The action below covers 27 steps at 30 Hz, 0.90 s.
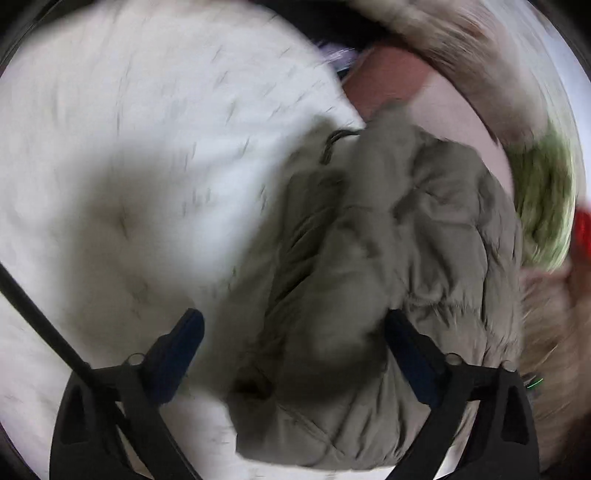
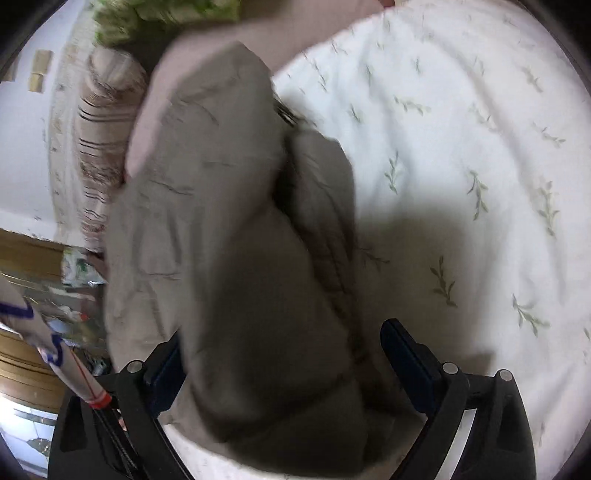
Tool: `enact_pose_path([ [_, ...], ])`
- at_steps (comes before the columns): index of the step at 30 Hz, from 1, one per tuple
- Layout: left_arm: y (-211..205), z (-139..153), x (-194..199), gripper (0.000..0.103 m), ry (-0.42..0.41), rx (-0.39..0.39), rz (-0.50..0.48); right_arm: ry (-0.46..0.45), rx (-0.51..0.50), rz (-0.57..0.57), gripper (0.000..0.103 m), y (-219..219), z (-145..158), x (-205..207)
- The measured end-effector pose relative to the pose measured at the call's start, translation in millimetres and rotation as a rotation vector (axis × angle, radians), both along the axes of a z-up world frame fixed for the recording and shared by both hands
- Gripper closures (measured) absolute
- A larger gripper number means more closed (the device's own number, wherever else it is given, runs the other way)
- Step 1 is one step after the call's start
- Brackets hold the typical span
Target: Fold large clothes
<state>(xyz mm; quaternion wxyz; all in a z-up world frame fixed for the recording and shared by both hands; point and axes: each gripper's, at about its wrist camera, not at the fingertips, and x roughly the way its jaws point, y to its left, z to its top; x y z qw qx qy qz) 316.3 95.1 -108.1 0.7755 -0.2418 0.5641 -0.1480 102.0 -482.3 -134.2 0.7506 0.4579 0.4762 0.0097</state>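
Note:
A large khaki padded jacket (image 1: 369, 258) lies bunched on a white bedspread (image 1: 147, 147) with a small leaf print. In the left wrist view my left gripper (image 1: 295, 332) is open, its jaws wide apart, with the jacket's bulk lying between and ahead of them; a dark drawcord (image 1: 332, 144) shows at its far end. In the right wrist view the jacket (image 2: 240, 258) rises in a tall fold straight ahead. My right gripper (image 2: 284, 354) is open, and the fold fills the gap between its fingers. Both views are blurred by motion.
A striped beige cushion or blanket (image 2: 103, 147) and a green patterned item (image 2: 147, 11) lie beyond the jacket. A wooden floor and clutter (image 2: 37, 295) show past the bed's left edge. The white bedspread (image 2: 461, 184) spreads to the right.

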Motion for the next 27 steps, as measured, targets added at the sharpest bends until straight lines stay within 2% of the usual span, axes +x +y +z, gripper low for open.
enact_pose_path([
  [1,4.3,-7.6,6.0,0.003,0.020,-0.052,0.001,-0.006,0.028,0.007,0.000,-2.7,-4.8,1.7],
  [4,3.4,-16.2,14.2,0.001,0.024,-0.089,-0.004,-0.021,0.084,0.026,0.001,-7.2,-10.1,4.1],
  [5,-0.4,-15.9,13.9,0.001,0.017,-0.088,-0.002,-0.037,0.123,0.026,0.009,-8.6,-12.3,3.9],
  [6,-5.1,-14.8,13.5,0.002,0.017,-0.094,-0.014,-0.051,0.176,0.027,0.023,-8.3,-15.1,3.3],
  [7,-9.3,-14.4,12.9,0.011,0.026,-0.123,-0.038,-0.057,0.204,0.025,0.025,-8.5,-16.9,1.9],
  [8,-13.4,-15.7,9.6,0.018,0.043,-0.159,-0.057,-0.055,0.190,0.032,0.028,-8.4,-15.3,1.2],
  [11,-16.5,-13.6,2.2,0.025,0.055,-0.169,-0.048,-0.062,0.177,0.040,0.035,-8.3,-14.0,0.4],
  [13,-13.4,-14.4,0.5,0.044,0.068,-0.188,-0.042,-0.062,0.155,0.043,0.043,-3.8,-11.9,0.6],
  [14,-12.1,-13.7,-0.3,0.052,0.076,-0.203,-0.036,-0.065,0.127,0.045,0.049,-1.6,-6.9,0.5],
  [15,-10.0,-9.2,-2.1,0.065,0.076,-0.215,-0.026,-0.070,0.109,0.045,0.057,2.6,0.6,2.4],
  [16,-5.3,-2.6,-6.8,0.072,0.075,-0.241,-0.007,-0.082,0.084,0.050,0.060,6.6,9.3,0.9],
  [18,0.4,10.7,-17.9,0.077,0.068,-0.279,0.011,-0.097,0.077,0.037,0.071,9.7,20.7,-8.7],
  [21,8.8,32.1,-50.8,0.079,0.057,-0.258,0.004,-0.116,0.052,0.031,0.074,22.4,38.1,-36.0],
  [24,21.4,36.1,-83.5,0.078,0.058,-0.253,0.009,-0.122,0.031,0.039,0.074,39.1,43.1,-71.6],
  [27,19.9,28.2,-108.3,0.072,0.076,-0.145,0.002,-0.069,0.000,0.042,0.071,51.6,31.5,-95.6],
])
